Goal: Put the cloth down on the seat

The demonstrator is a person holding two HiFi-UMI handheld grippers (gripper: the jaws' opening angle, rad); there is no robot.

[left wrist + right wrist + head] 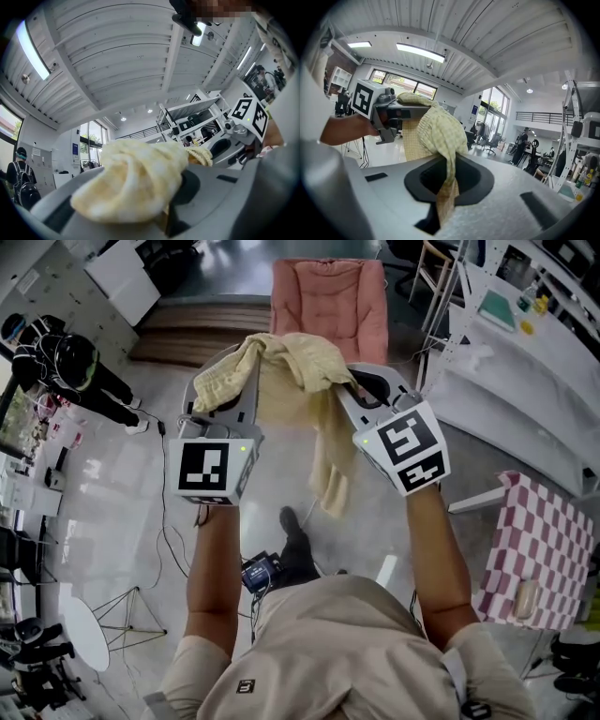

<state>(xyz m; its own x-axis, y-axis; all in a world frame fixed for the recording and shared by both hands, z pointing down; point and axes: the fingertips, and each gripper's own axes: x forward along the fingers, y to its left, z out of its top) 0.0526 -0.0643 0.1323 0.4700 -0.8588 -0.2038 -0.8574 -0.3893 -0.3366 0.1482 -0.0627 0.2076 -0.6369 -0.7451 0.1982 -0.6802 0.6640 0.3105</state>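
- Head view: the cloth (292, 381), pale yellow and checked, hangs in the air between the two tongs, above the glossy floor (131, 512).
- The left gripper (225, 395) has one bunched end of it. The right gripper (367, 395) has the other, and a long tail droops from near that side toward the floor.
- The seat (328, 301), a pink cushioned chair, stands beyond the cloth at the top of the view. The cloth is not on it. Its upper fold only overlaps the cushion's front edge in the picture.
- A person in dark clothes (75, 367) stands at the far left. A pink-and-white checked cover (539, 540) lies at the right edge.
- Left gripper view: the jaws are drawn close together on the cloth (136, 180), which is bunched into a thick wad and spills over the top of them.
- The camera tilts upward, so a ribbed white ceiling (117, 61) fills most of the picture.
- The right gripper's marker cube (248, 115) shows at the right, with a strip of cloth running toward it.
- Right gripper view: the jaws are clamped on a narrow fold of the cloth (440, 136), which drops into the dark slot between them and pokes out below.
- From the slot the fabric rises and spreads leftward to the left gripper (389, 112), whose marker cube faces this camera.
- Tall windows (490, 112) and a few people, too small to make out, fill the background.
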